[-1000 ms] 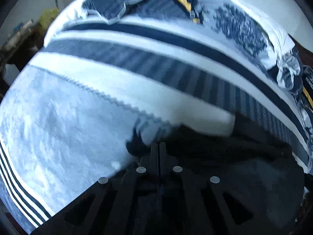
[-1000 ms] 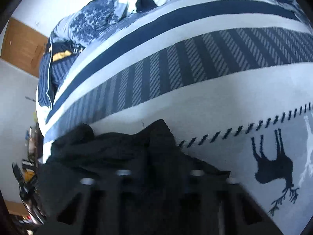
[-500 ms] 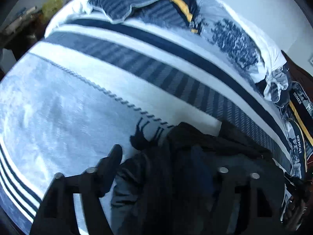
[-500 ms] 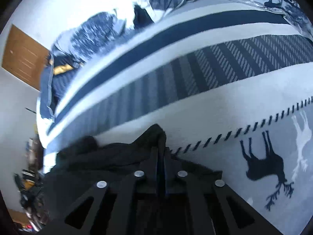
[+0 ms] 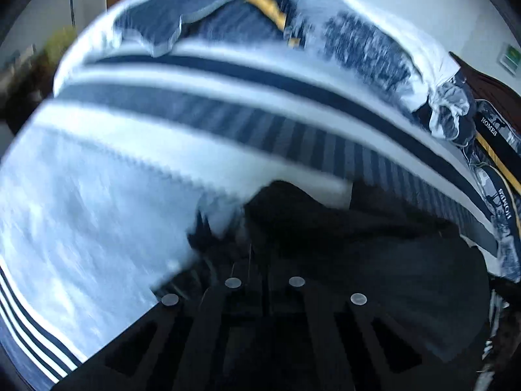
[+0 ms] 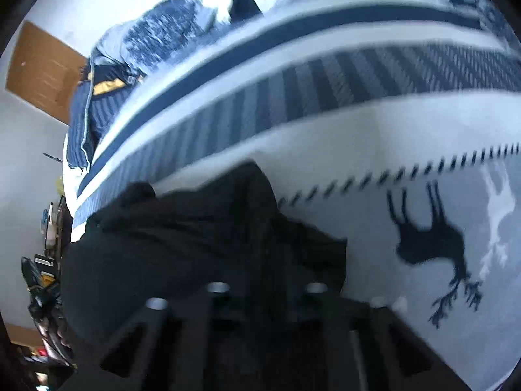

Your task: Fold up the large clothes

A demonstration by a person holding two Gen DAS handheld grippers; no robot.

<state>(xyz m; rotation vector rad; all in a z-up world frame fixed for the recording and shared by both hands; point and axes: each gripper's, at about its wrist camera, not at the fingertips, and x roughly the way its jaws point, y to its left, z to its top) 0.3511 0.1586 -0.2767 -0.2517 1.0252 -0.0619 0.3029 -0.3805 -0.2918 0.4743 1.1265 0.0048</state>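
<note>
Both tools closed, fingers brought together on dark cloth. Left tool (image 5: 263, 260) clamped on the near edge of the black garment (image 5: 342, 228); right tool (image 6: 267, 270) likewise pinched into a raised fold of the same garment (image 6: 202, 228). Garment bunched on the bed, lying over the white and navy striped bedspread (image 5: 195, 123), just beside the printed deer (image 6: 429, 244).

Judged as the lift-and-spread step: two pinches taken, cloth not yet flat. Best done by raising both tools evenly, drawing them apart until the held edge ran taut, then laying the cloth down on the pale part of the spread, well clear of the heaped bedding (image 5: 364, 49) at the far end. Only one layer wanted in each pinch; a doubled layer would probably leave a twist.

Hard to make out: both views motion-blurred. Fingertips black against black cloth, so depth of bite and number of layers not readable. Garment type, collar, sleeves and hem not identifiable. Lower part of garment cut off behind tool bodies. Neither tool visible from the other's view
</note>
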